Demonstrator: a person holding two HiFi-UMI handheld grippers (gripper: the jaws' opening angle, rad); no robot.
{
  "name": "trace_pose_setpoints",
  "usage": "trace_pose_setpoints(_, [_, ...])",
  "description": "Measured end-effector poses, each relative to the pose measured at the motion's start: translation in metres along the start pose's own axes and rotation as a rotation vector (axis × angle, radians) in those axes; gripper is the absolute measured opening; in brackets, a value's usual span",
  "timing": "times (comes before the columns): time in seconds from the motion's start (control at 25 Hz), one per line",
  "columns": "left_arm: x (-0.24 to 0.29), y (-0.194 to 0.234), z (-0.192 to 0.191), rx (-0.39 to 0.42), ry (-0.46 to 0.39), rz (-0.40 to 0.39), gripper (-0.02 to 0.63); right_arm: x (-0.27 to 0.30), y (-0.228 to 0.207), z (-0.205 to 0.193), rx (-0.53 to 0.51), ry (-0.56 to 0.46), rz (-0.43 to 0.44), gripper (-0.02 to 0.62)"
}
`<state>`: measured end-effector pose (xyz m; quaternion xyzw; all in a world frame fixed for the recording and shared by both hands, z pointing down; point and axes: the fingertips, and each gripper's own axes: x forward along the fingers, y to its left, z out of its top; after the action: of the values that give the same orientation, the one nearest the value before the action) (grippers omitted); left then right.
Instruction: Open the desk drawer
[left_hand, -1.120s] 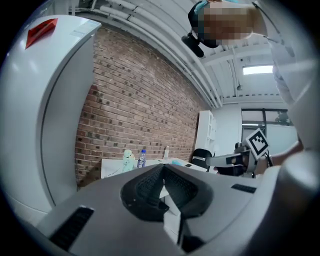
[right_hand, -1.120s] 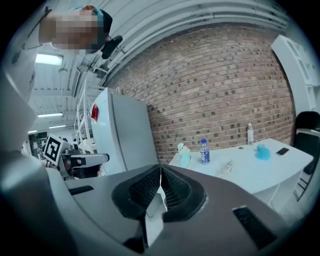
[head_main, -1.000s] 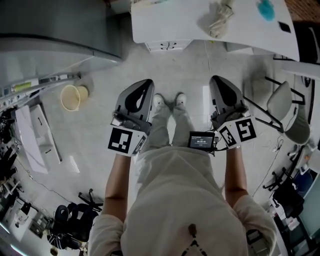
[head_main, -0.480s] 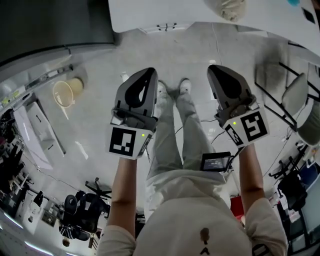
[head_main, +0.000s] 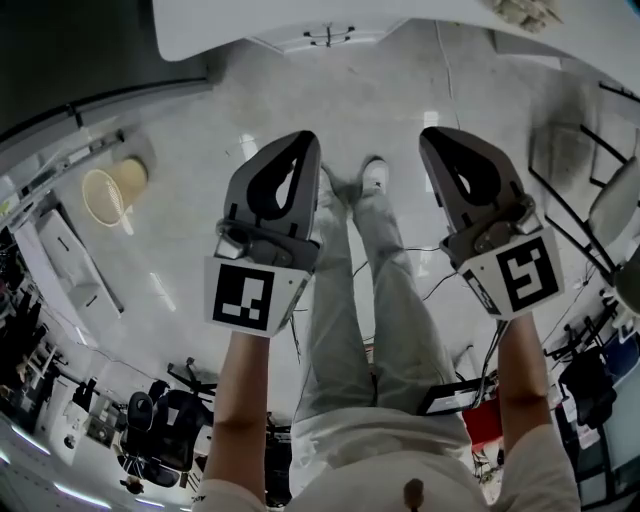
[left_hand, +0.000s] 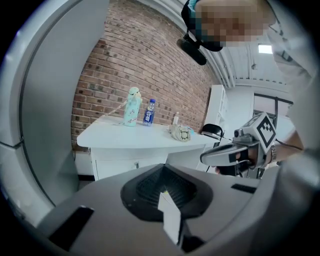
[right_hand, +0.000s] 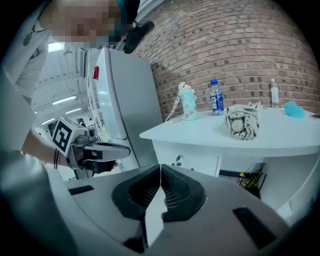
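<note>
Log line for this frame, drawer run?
phase: pre-contact | left gripper: shut, empty | right gripper: shut, empty | drawer: closed, untouched | desk: ahead of both grippers

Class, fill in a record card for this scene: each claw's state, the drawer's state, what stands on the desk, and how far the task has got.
Left claw: shut, empty, not touching the desk
Right claw: shut, empty, not touching the desk
Desk: white, ahead of both claws
Drawer: closed, untouched
On desk: mint flask, water bottle, bundled cloth
Progress: opening not yet begun
</note>
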<state>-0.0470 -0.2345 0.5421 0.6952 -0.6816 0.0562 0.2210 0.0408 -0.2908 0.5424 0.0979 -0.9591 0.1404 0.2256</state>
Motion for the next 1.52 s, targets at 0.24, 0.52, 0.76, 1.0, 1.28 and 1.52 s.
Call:
trace_pose_setpoints(0.24, [0.028,0.011,-0.057,0.063,0.064,-0.005,0.008,0.033,-0.005,-0.055,-0.044,0.058,0.017,0.028])
trace_pose_setpoints(0.52, [0.054,0.022,-0.084,0.231,0.141,-0.028,0.008,0.063,-0.011,-0.081,-0.188,0.154,0.037,0.028])
trace_pose_setpoints(0.76, [0.081,0.038,-0.087,0.377,0.166,-0.021,0.009,0.091,-0.031,-0.078,-0.281,0.205,0.012,0.028])
trace_pose_setpoints(1.0, [0.115,0.063,-0.088,0.536,0.192,-0.025,0.009,0.133,-0.053,-0.074,-0.42,0.241,-0.009,0.028])
trace_pose_setpoints(1.28, [0.157,0.085,-0.096,0.686,0.281,-0.06,0.11,0.181,-0.08,-0.071,-0.645,0.288,-0.051,0.029])
trace_pose_setpoints(1.52, [0.175,0.104,-0.103,0.888,0.349,-0.074,0.137,0.214,-0.082,-0.077,-0.867,0.374,-0.057,0.052])
